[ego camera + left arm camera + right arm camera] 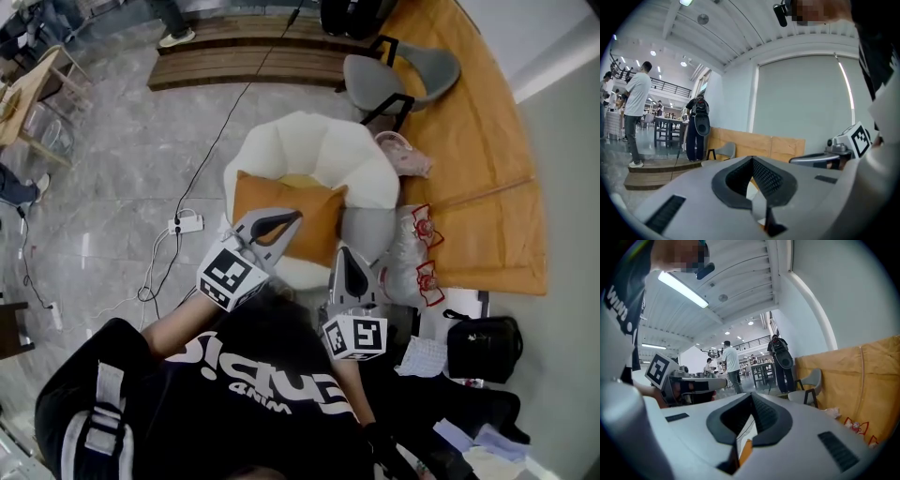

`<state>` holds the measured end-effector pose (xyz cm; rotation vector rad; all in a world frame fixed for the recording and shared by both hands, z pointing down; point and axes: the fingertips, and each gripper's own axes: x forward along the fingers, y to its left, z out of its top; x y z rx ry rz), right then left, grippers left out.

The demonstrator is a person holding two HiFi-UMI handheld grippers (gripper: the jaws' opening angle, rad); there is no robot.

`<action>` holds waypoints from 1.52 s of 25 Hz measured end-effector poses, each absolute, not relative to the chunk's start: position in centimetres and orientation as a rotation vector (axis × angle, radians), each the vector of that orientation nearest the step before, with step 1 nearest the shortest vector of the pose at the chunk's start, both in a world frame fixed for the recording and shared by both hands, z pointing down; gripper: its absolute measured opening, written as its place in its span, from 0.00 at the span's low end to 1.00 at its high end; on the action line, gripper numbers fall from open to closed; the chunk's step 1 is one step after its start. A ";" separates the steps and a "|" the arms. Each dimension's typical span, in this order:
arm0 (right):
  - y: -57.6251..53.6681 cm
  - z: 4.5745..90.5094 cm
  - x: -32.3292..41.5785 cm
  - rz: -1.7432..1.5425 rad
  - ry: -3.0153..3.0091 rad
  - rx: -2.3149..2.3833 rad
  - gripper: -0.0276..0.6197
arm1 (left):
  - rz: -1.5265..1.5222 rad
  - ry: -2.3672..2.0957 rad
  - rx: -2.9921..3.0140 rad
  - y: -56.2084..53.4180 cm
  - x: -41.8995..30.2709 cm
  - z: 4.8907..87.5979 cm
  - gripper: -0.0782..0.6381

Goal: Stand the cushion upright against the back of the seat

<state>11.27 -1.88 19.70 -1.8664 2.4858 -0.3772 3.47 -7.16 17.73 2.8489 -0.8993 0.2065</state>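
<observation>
An orange cushion (309, 211) lies flat on the white padded seat (319, 150), whose lobed back curves round the far side. My left gripper (292, 217) hovers over the cushion's near left part with its jaws together and nothing between them. My right gripper (350, 253) is just off the cushion's near right corner, also shut and empty. In the left gripper view the left gripper (752, 159) shows closed jaws. In the right gripper view the right gripper (751, 395) is closed too, with a sliver of the orange cushion (745, 451) showing below the jaws.
Clear plastic bags with red print (417, 253) lie right of the seat, and a black bag (483, 347) lies nearer me. A grey chair (394, 75) stands behind the seat by the wooden panel (469, 141). A power strip (186, 223) and cables lie on the floor left.
</observation>
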 end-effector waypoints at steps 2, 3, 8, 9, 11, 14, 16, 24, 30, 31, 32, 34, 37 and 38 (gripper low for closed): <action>-2.4 20.3 11.2 -0.391 2.480 -1.872 0.07 | 0.217 -0.894 2.856 -7.7 3.4 18.3 0.12; -2.6 20.5 11.2 -0.395 2.481 -1.874 0.07 | 0.218 -0.895 2.862 -7.9 3.4 18.7 0.12; -4.4 21.9 10.6 -0.445 2.498 -1.870 0.07 | 0.258 -0.854 2.868 -9.1 3.8 20.2 0.12; -4.8 22.2 10.5 -0.456 2.501 -1.869 0.07 | 0.267 -0.846 2.868 -9.3 3.9 20.6 0.12; -5.4 23.0 10.4 -0.475 2.505 -1.872 0.07 | 0.284 -0.836 2.864 -9.8 4.0 21.3 0.12; -6.2 24.4 10.6 -0.499 2.502 -1.883 0.07 | 0.312 -0.826 2.860 -10.8 4.1 22.7 0.12; -6.8 25.4 10.7 -0.513 2.502 -1.892 0.07 | 0.328 -0.821 2.851 -11.5 4.1 23.7 0.12; -8.9 30.5 12.2 -0.618 2.452 -1.968 0.07 | 0.383 -0.829 2.788 -15.0 4.3 29.0 0.12; -9.9 35.5 13.0 -0.711 2.395 -2.027 0.07 | 0.422 -0.784 2.773 -16.4 5.1 33.7 0.12; -10.2 36.4 13.2 -0.726 2.384 -2.035 0.07 | 0.417 -0.772 2.778 -16.7 5.3 34.4 0.12; -10.4 37.3 13.4 -0.740 2.376 -2.041 0.07 | 0.411 -0.763 2.782 -16.9 5.6 35.2 0.12; -10.9 39.0 13.7 -0.765 2.368 -2.049 0.07 | 0.414 -0.743 2.775 -17.3 6.0 36.8 0.12; -11.7 41.5 14.0 -0.795 2.361 -2.053 0.07 | 0.445 -0.717 2.732 -18.0 6.6 39.4 0.12; -11.9 42.4 14.2 -0.804 2.360 -2.055 0.07 | 0.438 -0.720 2.734 -18.4 6.7 40.4 0.12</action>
